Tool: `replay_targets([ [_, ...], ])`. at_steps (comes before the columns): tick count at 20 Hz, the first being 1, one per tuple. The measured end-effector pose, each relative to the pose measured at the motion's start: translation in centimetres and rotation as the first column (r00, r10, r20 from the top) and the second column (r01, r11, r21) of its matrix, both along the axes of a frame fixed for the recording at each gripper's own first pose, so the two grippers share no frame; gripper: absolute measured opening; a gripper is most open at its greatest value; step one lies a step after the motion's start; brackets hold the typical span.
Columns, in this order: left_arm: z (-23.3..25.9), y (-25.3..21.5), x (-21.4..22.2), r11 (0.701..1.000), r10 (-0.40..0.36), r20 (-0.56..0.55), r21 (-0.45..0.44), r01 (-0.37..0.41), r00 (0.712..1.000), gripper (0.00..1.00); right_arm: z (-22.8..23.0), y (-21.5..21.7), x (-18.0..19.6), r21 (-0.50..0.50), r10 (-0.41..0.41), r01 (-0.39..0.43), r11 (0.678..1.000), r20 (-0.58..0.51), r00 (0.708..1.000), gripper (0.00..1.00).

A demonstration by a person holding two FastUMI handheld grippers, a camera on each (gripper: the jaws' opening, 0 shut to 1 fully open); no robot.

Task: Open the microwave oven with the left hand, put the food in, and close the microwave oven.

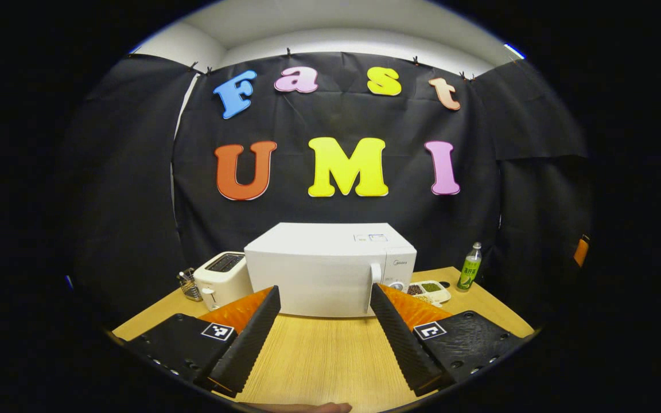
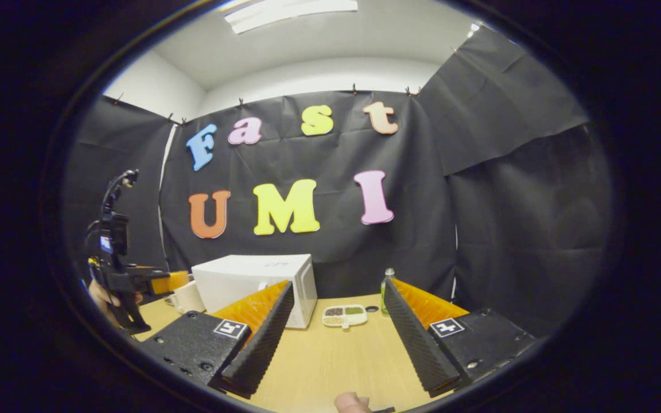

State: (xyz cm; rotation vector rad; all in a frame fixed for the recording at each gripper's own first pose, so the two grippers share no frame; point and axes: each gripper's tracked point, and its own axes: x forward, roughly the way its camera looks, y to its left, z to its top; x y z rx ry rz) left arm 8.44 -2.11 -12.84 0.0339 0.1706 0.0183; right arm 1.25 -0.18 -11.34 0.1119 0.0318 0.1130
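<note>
Toaster (image 1: 222, 279) left of shut microwave (image 1: 322, 269) — food tray (image 1: 429, 290), bottle (image 1: 470, 267) right.

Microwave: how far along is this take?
Nothing is done yet: the microwave door is shut. Both tongs are open and empty, the left tongs facing the door, the right tongs toward the food tray. Opening, loading and closing all remain.

White microwave (image 1: 322, 269) shut; food tray (image 1: 429, 290) beside.
</note>
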Motion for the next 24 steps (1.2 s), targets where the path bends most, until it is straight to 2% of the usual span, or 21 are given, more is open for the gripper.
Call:
replay_targets([
  [1,1.4,0.2,-1.4,1.0,0.008,0.022,0.001,-0.008,1.0,0.97,1.3,-0.6,-0.4,-0.004,-0.023,0.023,1.0,0.019,1.0,1.0],
  [2,2.8,0.5,-3.0,1.0,0.016,0.046,0.013,-0.017,0.999,0.97,2.4,-0.5,-0.9,0.0,-0.026,0.026,1.0,0.036,0.999,0.91],
  [4,5.5,1.1,-6.0,0.998,0.028,0.093,0.05,-0.033,0.995,0.97,4.4,-0.4,-1.9,0.024,-0.021,0.02,1.0,0.058,0.998,0.92],
  [5,6.4,1.4,-7.4,0.998,0.033,0.109,0.051,-0.039,0.993,0.97,5.2,-0.7,-2.5,0.039,-0.03,0.027,0.999,0.069,0.997,1.0],
  [10,9.8,2.6,-13.6,0.998,0.057,0.195,-0.001,-0.058,0.979,0.97,8.0,-0.2,-5.7,0.031,0.003,-0.006,0.999,0.11,0.994,1.0],
  [11,9.6,2.3,-14.6,0.999,0.049,0.189,0.001,-0.05,0.981,0.96,8.1,-0.2,-6.3,0.028,0.011,-0.014,1.0,0.112,0.994,0.91],
  [12,9.2,2.2,-15.4,0.999,0.039,0.188,-0.001,-0.04,0.981,0.96,8.2,-0.4,-6.4,0.031,0.017,-0.02,0.999,0.109,0.994,1.0],
  [13,8.9,2.2,-16.2,0.999,0.043,0.186,-0.013,-0.041,0.982,0.95,8.1,-0.4,-6.9,0.038,0.019,-0.024,0.999,0.116,0.993,1.0],
  [14,8.1,2.1,-16.7,0.998,0.05,0.173,-0.036,-0.045,0.984,0.95,7.9,-0.3,-7.2,0.04,0.022,-0.027,0.999,0.113,0.993,0.91],
  [15,7.5,1.5,-17.1,0.998,0.045,0.161,-0.051,-0.037,0.986,0.95,7.5,-0.2,-7.4,0.039,0.028,-0.033,0.999,0.105,0.994,1.0],
  [16,7.3,1.1,-17.2,0.999,0.041,0.162,-0.04,-0.035,0.986,0.95,7.1,0.1,-7.7,0.032,0.043,-0.046,0.998,0.098,0.994,1.0],
  [17,7.5,1.0,-17.2,0.999,0.037,0.17,-0.016,-0.035,0.985,0.95,6.8,0.4,-7.7,0.021,0.056,-0.058,0.998,0.087,0.995,0.91],
  [18,7.3,0.9,-17.1,0.999,0.031,0.165,0.005,-0.032,0.986,0.95,6.6,0.2,-7.7,0.014,0.057,-0.058,0.998,0.08,0.995,0.91],
  [19,7.0,0.6,-17.0,1.0,0.022,0.16,0.016,-0.025,0.987,0.95,6.6,0.0,-7.7,0.016,0.052,-0.053,0.998,0.08,0.995,1.0],
  [20,6.9,0.3,-17.0,1.0,0.014,0.155,0.015,-0.016,0.988,0.95,6.6,-0.1,-7.7,0.018,0.049,-0.05,0.999,0.078,0.996,1.0],
  [21,6.7,0.1,-16.9,1.0,0.008,0.148,0.008,-0.01,0.989,0.95,6.6,-0.1,-7.6,0.023,0.05,-0.052,0.998,0.077,0.996,0.91],
  [23,6.3,-0.2,-16.8,1.0,-0.005,0.133,0.0,0.005,0.991,0.95,6.4,0.0,-7.7,0.023,0.051,-0.053,0.998,0.074,0.996,0.91],
  [24,6.0,0.0,-16.8,1.0,-0.003,0.125,0.0,0.003,0.992,0.95,6.3,-0.2,-7.6,0.021,0.049,-0.051,0.998,0.07,0.996,1.0],
])
